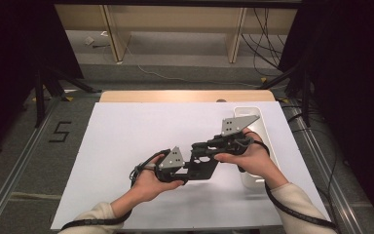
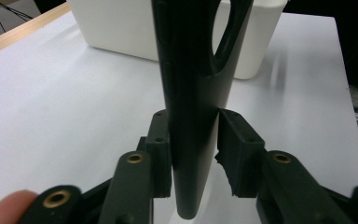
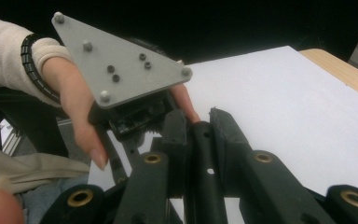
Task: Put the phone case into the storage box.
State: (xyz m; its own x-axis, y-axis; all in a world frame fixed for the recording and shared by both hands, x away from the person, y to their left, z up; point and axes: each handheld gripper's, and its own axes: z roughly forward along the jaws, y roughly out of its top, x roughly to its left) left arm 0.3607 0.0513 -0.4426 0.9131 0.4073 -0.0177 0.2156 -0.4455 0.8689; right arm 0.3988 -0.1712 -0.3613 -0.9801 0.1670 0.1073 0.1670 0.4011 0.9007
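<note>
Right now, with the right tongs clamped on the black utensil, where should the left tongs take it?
On the straight stretch of the black utensil, short of its looped opening, coming lengthwise from the rounded free end. Its sides run parallel there, so the pads of the left tongs can sit flat on either side, clear of the right tongs.

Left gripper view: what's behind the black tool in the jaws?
A white bin standing on the white table sheet. The black tool covers the bin's middle, so that stretch of wall can't be seen, nor its inside.
</note>
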